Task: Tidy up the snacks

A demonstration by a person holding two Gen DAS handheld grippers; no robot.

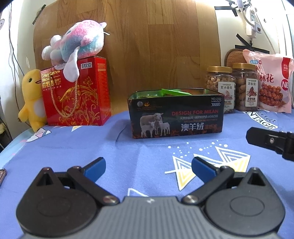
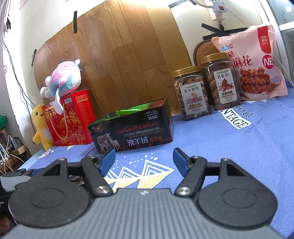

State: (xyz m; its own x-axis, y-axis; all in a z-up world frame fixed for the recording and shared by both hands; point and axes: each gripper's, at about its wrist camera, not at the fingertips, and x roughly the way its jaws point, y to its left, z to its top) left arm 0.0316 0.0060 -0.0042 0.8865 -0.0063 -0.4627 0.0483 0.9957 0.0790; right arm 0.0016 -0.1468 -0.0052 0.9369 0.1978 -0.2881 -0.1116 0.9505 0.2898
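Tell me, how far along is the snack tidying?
Some looks done: green packets already lie in the open black tin. Nothing is in hand; the left tongs and right tongs both hang open and empty over the blue cloth. Possibly left: the two nut jars and the pink twisted-dough bag stand outside the tin at the back.

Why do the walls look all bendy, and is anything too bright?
Left wrist view: the fisheye lens bows the wood panel and darkens the corners; the tin box is sharp. Right wrist view: the same bending tilts the jars; the wall around the power strip glares white.
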